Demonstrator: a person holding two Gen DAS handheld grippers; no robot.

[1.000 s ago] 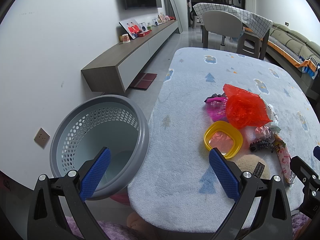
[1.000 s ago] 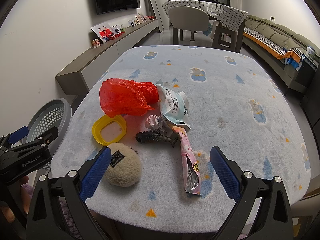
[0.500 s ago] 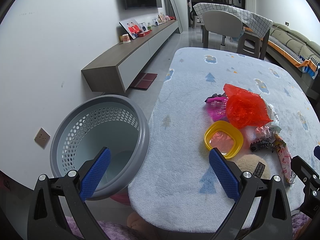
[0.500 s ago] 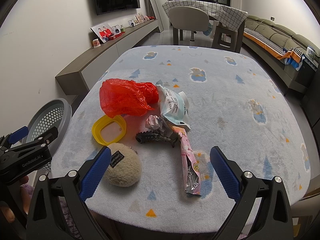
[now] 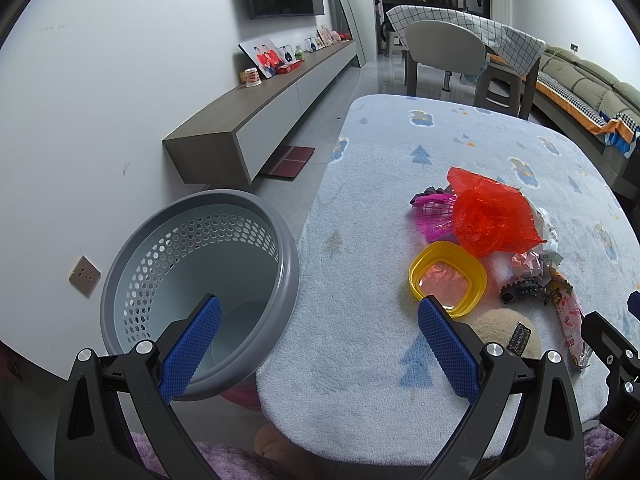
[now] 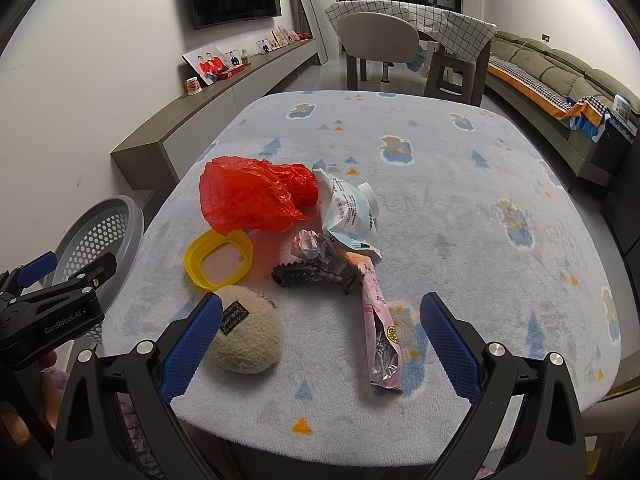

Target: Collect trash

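Trash sits heaped mid-frame in my right view: a red plastic bag [image 6: 252,196], a pale printed pouch [image 6: 352,216], crumpled paper [image 6: 312,246] and a pink wrapper [image 6: 378,320] trailing toward the lower centre. Among it lie a yellow lid [image 6: 218,260], a black spiky piece [image 6: 308,276] and a plush ball [image 6: 246,336] (probably not rubbish). The grey basket [image 5: 192,272] stands at the lower left of my left view, beside the table [image 6: 460,208]. Nothing has shifted over the last second, so collecting has not begun. My 2 grippers, left gripper [image 5: 316,344] and right gripper [image 6: 318,340], both stand wide and empty.
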